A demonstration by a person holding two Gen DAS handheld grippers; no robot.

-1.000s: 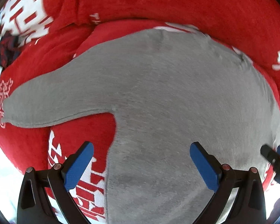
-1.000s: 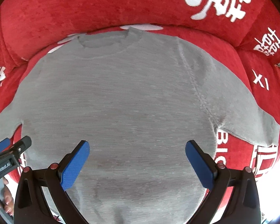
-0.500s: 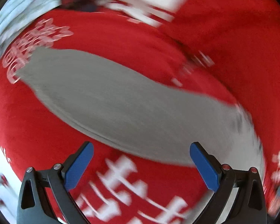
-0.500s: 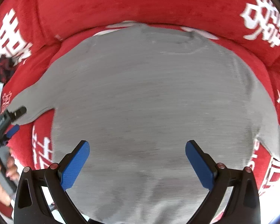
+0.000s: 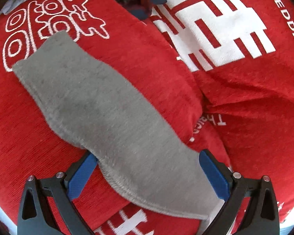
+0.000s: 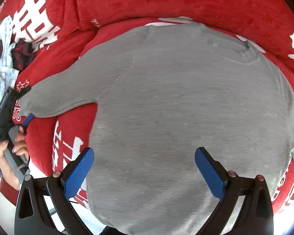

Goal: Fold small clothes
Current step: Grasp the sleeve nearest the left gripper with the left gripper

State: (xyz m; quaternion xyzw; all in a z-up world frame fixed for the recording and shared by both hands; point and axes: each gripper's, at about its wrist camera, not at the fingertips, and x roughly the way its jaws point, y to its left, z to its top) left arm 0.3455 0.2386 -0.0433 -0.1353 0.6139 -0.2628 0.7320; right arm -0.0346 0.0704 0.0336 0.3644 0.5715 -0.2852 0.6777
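Sleeve (image 5: 100, 105) of the grey sweater (image 6: 186, 107), spread flat on the red sofa (image 6: 166, 2), runs lengthwise straight ahead of our left hand-held gripper (image 5: 147, 174), which straddles it, jaws open. Our right hand-held gripper (image 6: 145, 170) hovers open over the hem.

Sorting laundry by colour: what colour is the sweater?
Plain grey sweater, clearest in the right wrist view.

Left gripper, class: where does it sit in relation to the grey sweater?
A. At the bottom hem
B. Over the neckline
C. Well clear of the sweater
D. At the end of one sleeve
D: in the right wrist view the left gripper meets the end of the grey sweater's outstretched sleeve, which runs between its open fingers.
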